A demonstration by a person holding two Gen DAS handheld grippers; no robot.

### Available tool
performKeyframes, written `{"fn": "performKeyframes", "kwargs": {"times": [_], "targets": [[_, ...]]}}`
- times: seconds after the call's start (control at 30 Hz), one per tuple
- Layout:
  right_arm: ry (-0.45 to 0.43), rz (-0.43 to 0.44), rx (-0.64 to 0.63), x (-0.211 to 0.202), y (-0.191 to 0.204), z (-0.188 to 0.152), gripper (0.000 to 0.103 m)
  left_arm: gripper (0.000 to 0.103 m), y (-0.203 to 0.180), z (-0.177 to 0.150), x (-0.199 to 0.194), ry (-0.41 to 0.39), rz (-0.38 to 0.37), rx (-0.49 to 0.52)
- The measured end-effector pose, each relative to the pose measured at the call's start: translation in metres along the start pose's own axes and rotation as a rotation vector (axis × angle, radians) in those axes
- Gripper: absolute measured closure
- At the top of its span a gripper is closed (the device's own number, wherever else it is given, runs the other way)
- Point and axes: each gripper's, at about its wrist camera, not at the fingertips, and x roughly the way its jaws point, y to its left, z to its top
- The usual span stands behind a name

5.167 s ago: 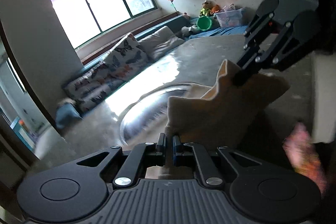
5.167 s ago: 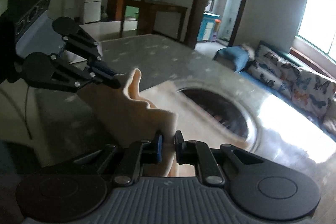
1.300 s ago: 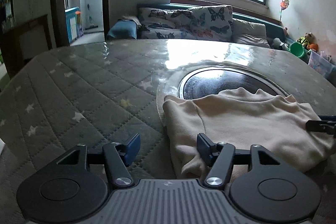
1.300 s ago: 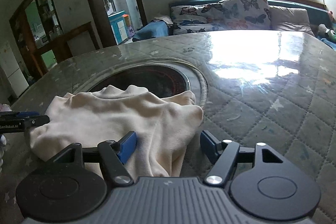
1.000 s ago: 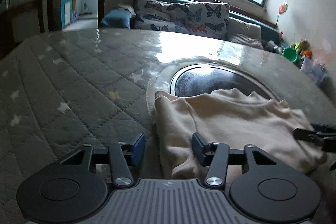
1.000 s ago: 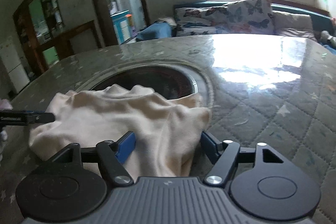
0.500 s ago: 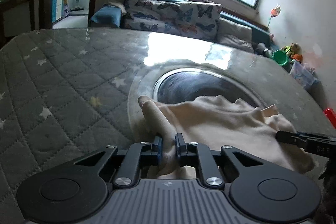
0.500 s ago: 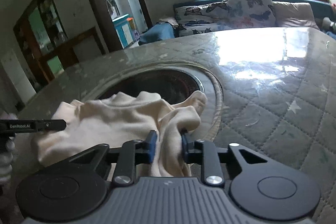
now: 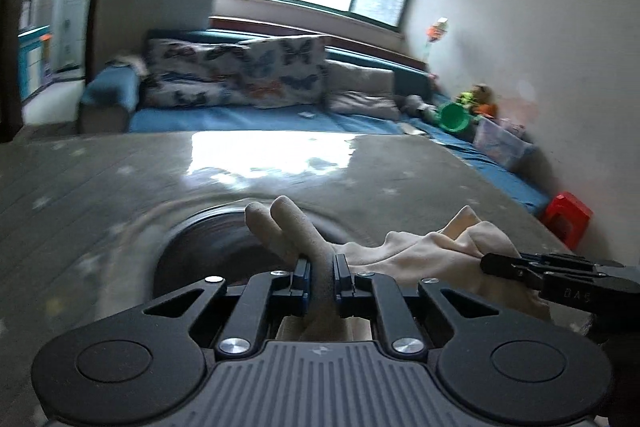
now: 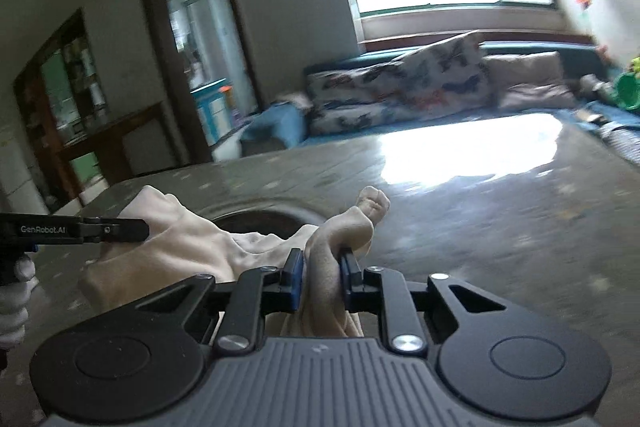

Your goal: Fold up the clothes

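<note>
Both tongs clamped on garment

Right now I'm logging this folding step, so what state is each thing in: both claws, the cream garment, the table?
Left claw: shut on a bunched edge of the cream garment.
Right claw: shut on another bunched edge.
Cream garment: crumpled, gripped at two points, its middle sagging between the claws.
Table: quilted star cover under a glossy sheet; round dark inset partly hidden by the garment.
</note>
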Motion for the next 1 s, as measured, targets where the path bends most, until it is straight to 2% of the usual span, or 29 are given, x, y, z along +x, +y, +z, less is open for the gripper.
{"fn": "performKeyframes", "kwargs": {"times": [0.17,0.33,0.47,0.53,0.6,0.67,0.77,0.83,0.87,0.9,1.0], "targets": [[-0.033,-0.157,0.004,-0.033,-0.043,0.005,0.085,0.091,-0.044,0.012,0.037,0.022,-0.084,0.053],[-0.056,-0.308,0.011,-0.063,-0.074,-0.002,0.085,0.091,-0.090,0.010,0.070,0.035,-0.156,0.110],[0.022,-0.452,0.029,-0.062,-0.096,-0.026,0.079,0.085,-0.109,-0.007,0.093,0.090,-0.168,0.155],[0.052,-0.496,0.016,-0.059,-0.098,-0.038,0.074,0.076,-0.112,-0.015,0.096,0.108,-0.157,0.188],[0.049,-0.512,0.000,-0.060,-0.095,-0.045,0.063,0.074,-0.106,-0.020,0.093,0.115,-0.137,0.209],[0.037,-0.499,-0.014,-0.061,-0.088,-0.047,0.062,0.074,-0.096,-0.022,0.086,0.112,-0.116,0.219],[0.007,-0.428,-0.047,-0.050,-0.072,-0.048,0.059,0.074,-0.078,-0.024,0.074,0.105,-0.074,0.218],[0.013,-0.390,-0.075,-0.035,-0.060,-0.049,0.049,0.073,-0.067,-0.026,0.065,0.101,-0.040,0.205],[0.023,-0.375,-0.088,-0.028,-0.053,-0.051,0.049,0.069,-0.061,-0.027,0.059,0.099,-0.020,0.193],[0.032,-0.359,-0.102,-0.020,-0.046,-0.053,0.049,0.059,-0.053,-0.029,0.053,0.099,0.004,0.176],[0.046,-0.353,-0.180,-0.002,-0.022,-0.066,0.049,0.058,-0.035,-0.034,0.031,0.087,0.053,0.150]]}}
